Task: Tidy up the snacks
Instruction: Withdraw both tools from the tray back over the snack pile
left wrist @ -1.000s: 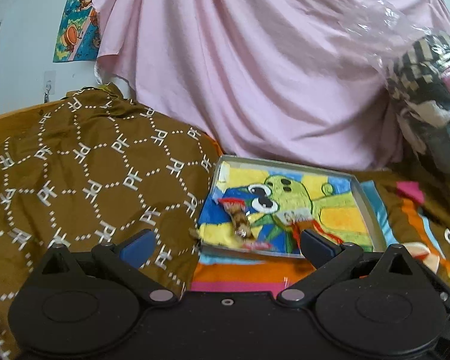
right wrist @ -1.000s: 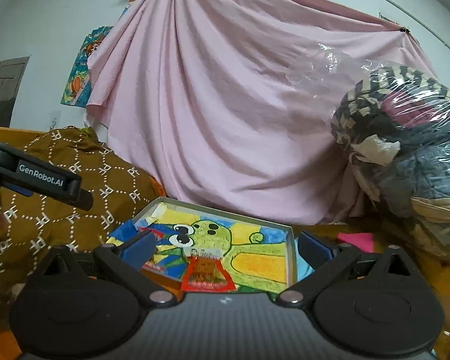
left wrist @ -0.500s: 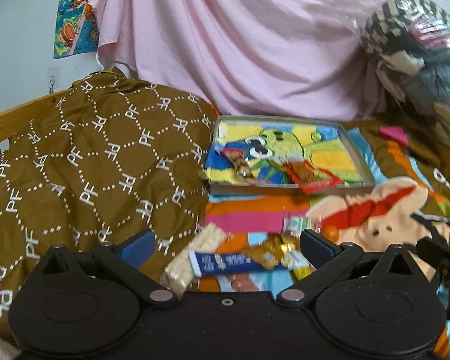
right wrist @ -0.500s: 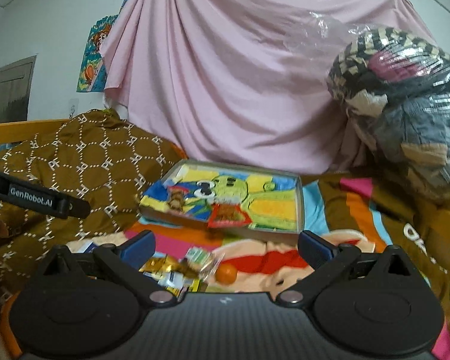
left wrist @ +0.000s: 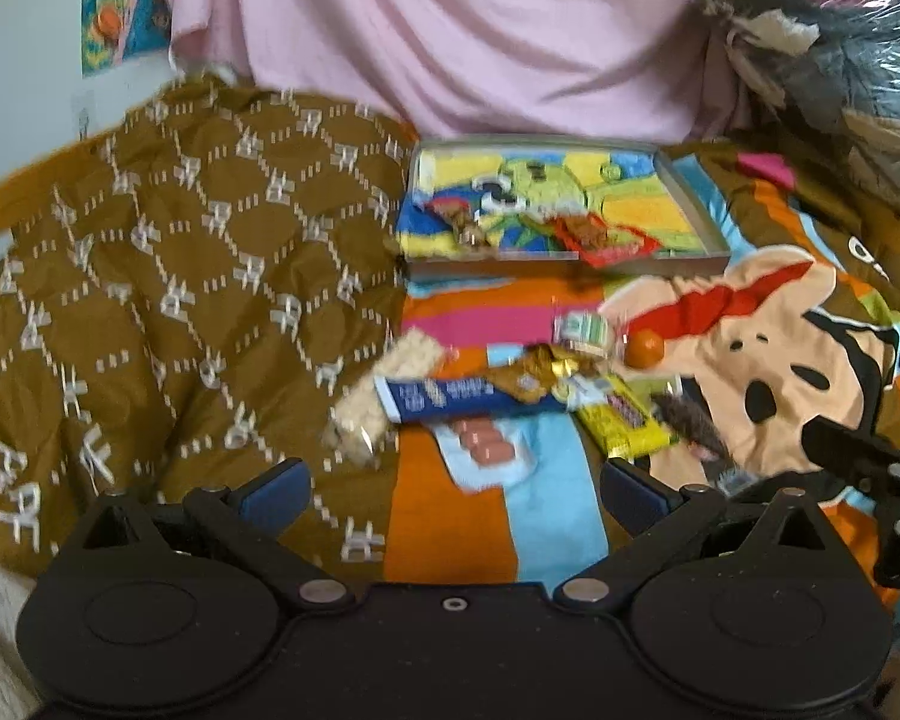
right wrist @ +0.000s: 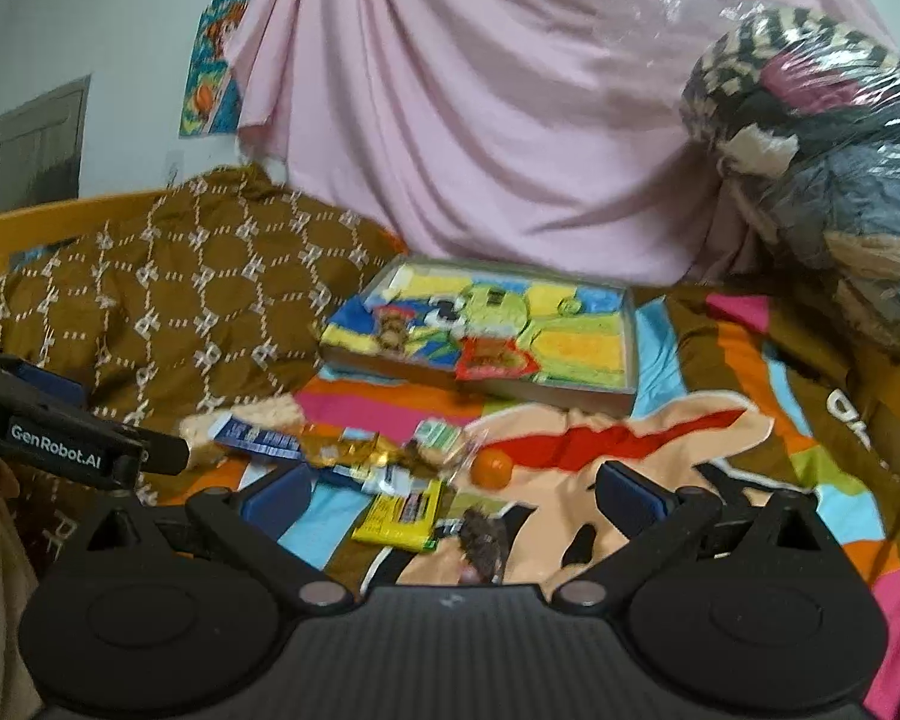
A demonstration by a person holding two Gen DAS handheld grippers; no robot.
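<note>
Both my tongs hang released and empty above the bed: the left tongs (left wrist: pixel 453 483) over the orange and blue stripes of the cartoon blanket (left wrist: pixel 768 324), the right tongs (right wrist: pixel 453 492) a little to the right, over the near edge of the snack pile.

Nearest my right tongs lie a dark crumbly snack (right wrist: pixel 483 537) and a yellow packet (right wrist: pixel 402 516); just beyond them sits a small orange ball-shaped sweet (right wrist: pixel 492 468). Nearest my left tongs is a pale blue pack with pink sausages (left wrist: pixel 486 450), then a blue bar (left wrist: pixel 450 399) with a gold wrapper (left wrist: pixel 531 375) overlapping it, and a pale rice-cracker pack (left wrist: pixel 384 396) resting partly on the brown quilt (left wrist: pixel 168 276) to the left.

Farther off, the painted tray (left wrist: pixel 699 222) already holds a twisted brown candy (left wrist: pixel 465 228) and a red packet (left wrist: pixel 600 237).

I judge the next pick should be a single item at the pile's edge, the yellow packet or the blue bar, since the wrappers overlap and could drag a neighbour. I would come down straight, pinch across the short side, lift clear, then carry it to a bare part of the tray, well apart from the two pieces already there.
</note>
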